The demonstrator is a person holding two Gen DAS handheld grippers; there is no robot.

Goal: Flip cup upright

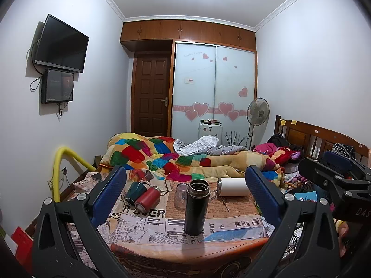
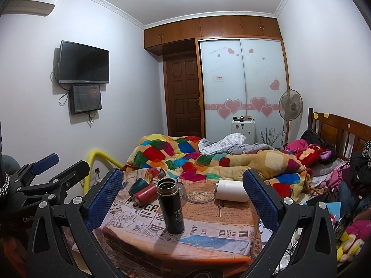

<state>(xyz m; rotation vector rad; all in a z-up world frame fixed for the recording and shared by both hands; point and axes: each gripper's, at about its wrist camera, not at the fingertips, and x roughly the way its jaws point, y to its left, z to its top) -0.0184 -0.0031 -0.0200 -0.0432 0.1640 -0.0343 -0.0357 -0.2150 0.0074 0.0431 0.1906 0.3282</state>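
A black flask (image 1: 196,207) stands upright and open-topped on the newspaper-print table (image 1: 148,229); it also shows in the right wrist view (image 2: 170,205). A white cup (image 1: 233,187) (image 2: 231,190) lies on its side at the back right. A red cup (image 1: 148,198) (image 2: 145,194) and a dark green cup (image 1: 135,191) (image 2: 136,185) lie on their sides at the back left. My left gripper (image 1: 184,192) is open and empty, held back from the flask. My right gripper (image 2: 183,192) is open and empty, also short of the table.
A clear glass (image 1: 181,195) stands behind the flask, next to a glass ashtray (image 2: 200,197). A bed with a patchwork quilt (image 1: 185,157) lies behind the table. A yellow rail (image 1: 62,162) is at the left. Clutter (image 2: 343,185) fills the right side.
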